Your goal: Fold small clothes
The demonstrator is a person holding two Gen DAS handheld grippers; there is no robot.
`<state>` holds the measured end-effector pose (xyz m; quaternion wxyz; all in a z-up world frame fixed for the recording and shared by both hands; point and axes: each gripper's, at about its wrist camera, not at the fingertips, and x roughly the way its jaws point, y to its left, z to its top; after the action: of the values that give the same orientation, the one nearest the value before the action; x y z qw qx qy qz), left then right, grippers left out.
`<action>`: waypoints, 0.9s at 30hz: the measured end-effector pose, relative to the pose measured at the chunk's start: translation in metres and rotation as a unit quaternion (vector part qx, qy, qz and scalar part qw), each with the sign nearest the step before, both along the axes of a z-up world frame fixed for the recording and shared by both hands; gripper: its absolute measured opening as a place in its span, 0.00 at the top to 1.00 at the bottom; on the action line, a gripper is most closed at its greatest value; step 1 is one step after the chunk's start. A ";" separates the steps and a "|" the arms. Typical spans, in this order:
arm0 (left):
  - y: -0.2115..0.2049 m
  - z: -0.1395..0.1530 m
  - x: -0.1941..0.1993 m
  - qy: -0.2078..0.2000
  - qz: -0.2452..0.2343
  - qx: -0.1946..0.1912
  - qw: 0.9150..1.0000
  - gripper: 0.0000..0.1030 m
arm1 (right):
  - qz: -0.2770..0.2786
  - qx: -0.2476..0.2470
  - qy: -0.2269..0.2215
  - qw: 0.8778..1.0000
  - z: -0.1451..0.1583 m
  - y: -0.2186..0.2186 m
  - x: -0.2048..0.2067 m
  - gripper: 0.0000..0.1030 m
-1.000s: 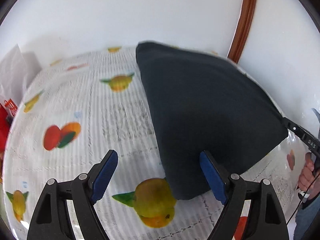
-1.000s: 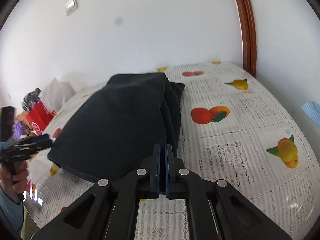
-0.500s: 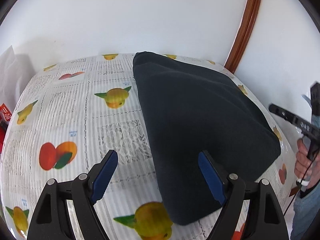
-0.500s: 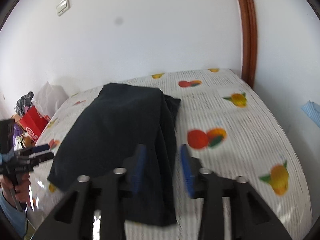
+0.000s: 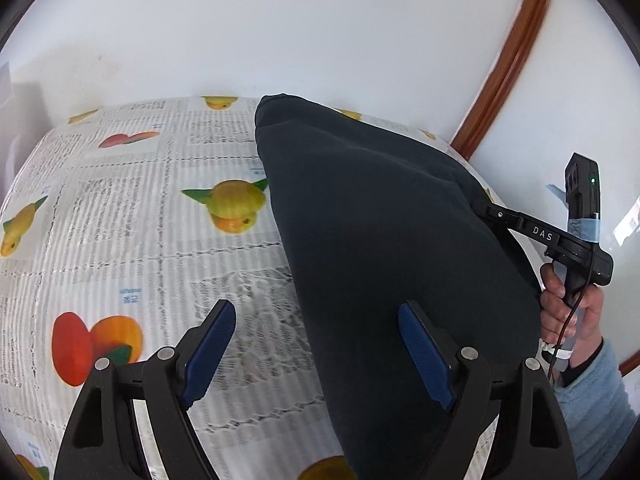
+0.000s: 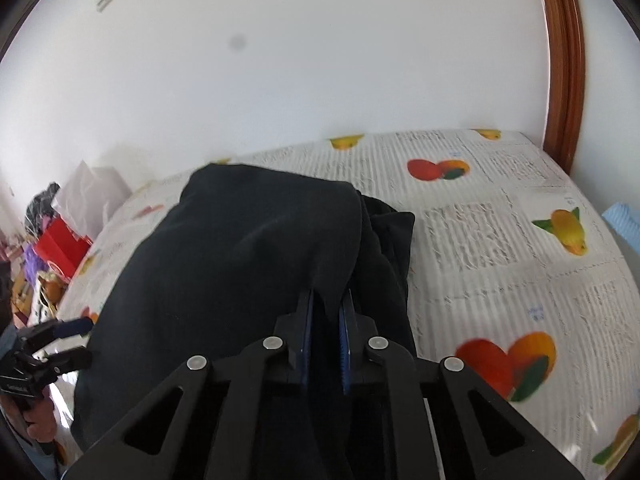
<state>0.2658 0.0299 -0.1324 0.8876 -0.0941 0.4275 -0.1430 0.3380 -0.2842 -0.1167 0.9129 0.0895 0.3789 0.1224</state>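
Note:
A dark navy garment [image 5: 380, 240] lies folded on a table covered with a fruit-print cloth [image 5: 120, 220]. My left gripper [image 5: 320, 344] is open, its right finger over the garment's near edge and its left finger over the cloth. My right gripper [image 6: 326, 320] is shut on a fold of the garment [image 6: 248, 248] at its near right edge. The right gripper also shows in the left wrist view [image 5: 504, 216] at the garment's far right side. The left gripper shows at the lower left of the right wrist view [image 6: 52, 344].
A white wall stands behind the table, with a brown wooden frame [image 6: 560, 60] at the right. White and red bags [image 6: 64, 240] and clutter sit past the table's left end. A pale blue object [image 6: 624, 224] lies at the right edge.
My right gripper opened half a second ago and has now closed on a fold of the garment. My left gripper stayed open and shifted a little over the garment's near edge.

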 end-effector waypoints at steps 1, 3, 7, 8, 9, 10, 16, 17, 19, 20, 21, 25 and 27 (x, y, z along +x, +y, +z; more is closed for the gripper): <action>0.006 0.000 0.001 0.000 0.006 0.001 1.000 0.19 | 0.003 0.010 0.002 1.000 -0.001 0.001 0.005 0.90; 0.019 0.003 0.002 -0.002 0.024 0.011 1.000 0.20 | 0.009 0.023 0.007 1.000 -0.002 0.010 0.016 0.90; 0.031 0.005 0.001 -0.002 0.031 0.038 0.999 0.20 | 0.027 0.017 0.005 0.999 0.001 0.042 0.031 0.90; 0.031 0.004 0.001 0.001 0.032 0.044 0.999 0.20 | 0.028 0.017 0.000 0.999 0.004 0.044 0.031 0.91; 0.031 0.004 0.000 0.003 0.030 0.044 0.999 0.20 | 0.026 0.024 -0.013 0.999 0.010 0.042 0.026 0.92; 0.031 0.004 -0.001 0.004 0.028 0.043 0.999 0.20 | 0.021 0.042 -0.035 0.998 0.018 0.035 0.020 0.94; 0.028 0.006 -0.009 0.003 0.029 0.049 0.998 0.22 | -0.022 0.014 0.014 1.000 0.004 0.028 0.026 0.97; 0.028 0.007 -0.014 0.001 0.027 0.047 0.999 0.22 | -0.017 -0.006 0.007 1.000 0.006 0.031 0.022 0.97; 0.027 0.008 -0.020 -0.001 0.021 0.045 0.999 0.22 | -0.017 -0.022 -0.007 1.000 0.015 0.032 0.010 0.97; 0.026 0.008 -0.025 -0.003 0.018 0.045 0.999 0.22 | -0.018 -0.020 -0.007 1.000 0.018 0.031 0.005 0.97; 0.026 0.008 -0.031 -0.005 0.016 0.046 0.999 0.22 | -0.019 -0.021 -0.003 1.000 0.020 0.030 -0.001 0.96; 0.021 0.005 -0.048 -0.005 0.006 0.049 0.999 0.22 | 0.002 -0.013 0.001 1.000 0.017 0.025 -0.020 0.90; 0.019 0.001 -0.053 0.000 0.004 0.057 0.998 0.22 | 0.006 -0.029 0.010 1.000 0.009 0.026 -0.024 0.90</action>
<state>0.2124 0.0490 -0.1313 0.8920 -0.0449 0.4351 -0.1144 0.3137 -0.2577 -0.1080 0.9107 0.0623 0.3918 0.1156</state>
